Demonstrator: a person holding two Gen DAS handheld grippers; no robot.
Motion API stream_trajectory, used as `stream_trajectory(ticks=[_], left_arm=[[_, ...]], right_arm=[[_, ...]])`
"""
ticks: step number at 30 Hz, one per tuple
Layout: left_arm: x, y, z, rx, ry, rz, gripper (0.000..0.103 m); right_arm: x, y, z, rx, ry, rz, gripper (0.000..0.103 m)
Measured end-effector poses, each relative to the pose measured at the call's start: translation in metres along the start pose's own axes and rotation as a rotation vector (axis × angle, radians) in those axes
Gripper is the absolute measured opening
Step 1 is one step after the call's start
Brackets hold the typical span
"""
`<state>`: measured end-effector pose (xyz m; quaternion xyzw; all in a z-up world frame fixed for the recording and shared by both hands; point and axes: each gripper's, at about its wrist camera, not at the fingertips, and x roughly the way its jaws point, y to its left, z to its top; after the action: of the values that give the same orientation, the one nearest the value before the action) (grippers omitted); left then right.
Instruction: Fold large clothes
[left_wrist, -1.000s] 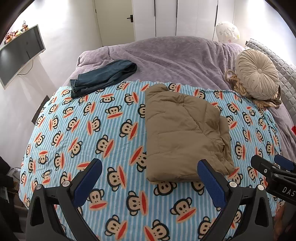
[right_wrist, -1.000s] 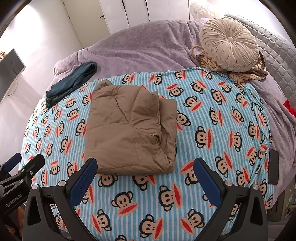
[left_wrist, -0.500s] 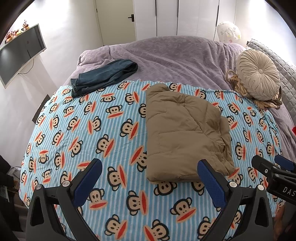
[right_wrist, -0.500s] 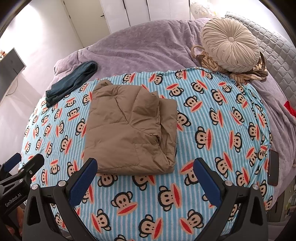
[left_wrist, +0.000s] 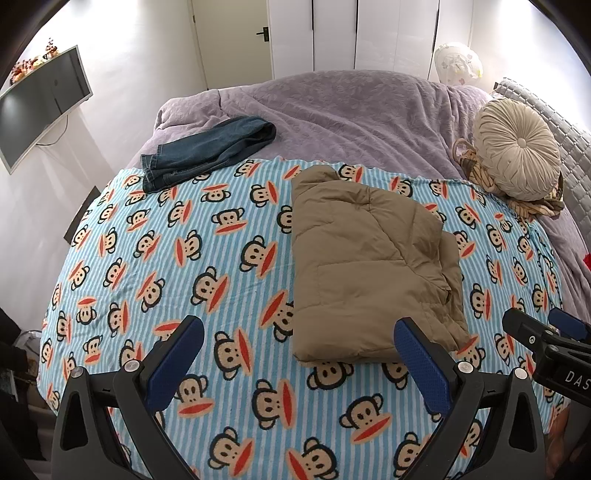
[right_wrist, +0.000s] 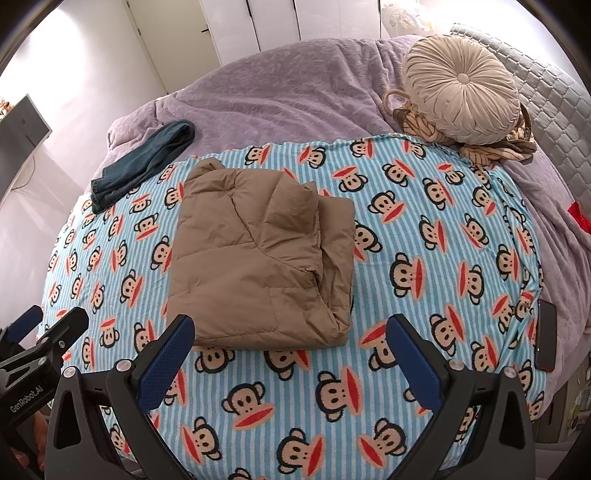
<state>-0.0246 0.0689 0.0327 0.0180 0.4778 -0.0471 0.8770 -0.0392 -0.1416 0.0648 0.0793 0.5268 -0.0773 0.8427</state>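
Observation:
A tan padded jacket (left_wrist: 369, 266) lies folded into a thick rectangle on the blue striped monkey-print blanket (left_wrist: 207, 258). It also shows in the right wrist view (right_wrist: 258, 258). My left gripper (left_wrist: 299, 354) is open and empty, held back above the blanket's near edge, left of the jacket's front. My right gripper (right_wrist: 291, 350) is open and empty, just in front of the jacket's near edge. Each gripper shows at the edge of the other's view.
Folded blue jeans (left_wrist: 210, 151) lie at the blanket's far left on the purple bedspread (left_wrist: 351, 110). A round beige cushion (left_wrist: 517, 155) sits on a woven basket at far right. A dark phone (right_wrist: 546, 339) lies at the bed's right edge. A monitor (left_wrist: 40, 107) hangs left.
Both views have drifted very slightly. The jacket and both grippers stay as they were.

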Motion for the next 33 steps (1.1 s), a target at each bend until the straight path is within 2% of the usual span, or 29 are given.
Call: stream_trajectory(ticks=[33], left_arm=[[0.0020,0.0002,-0.0030,-0.009,0.004,0.000,0.103]], right_arm=[[0.0037,-0.0009,0.0030,-0.009,0.008,0.008,0.103]])
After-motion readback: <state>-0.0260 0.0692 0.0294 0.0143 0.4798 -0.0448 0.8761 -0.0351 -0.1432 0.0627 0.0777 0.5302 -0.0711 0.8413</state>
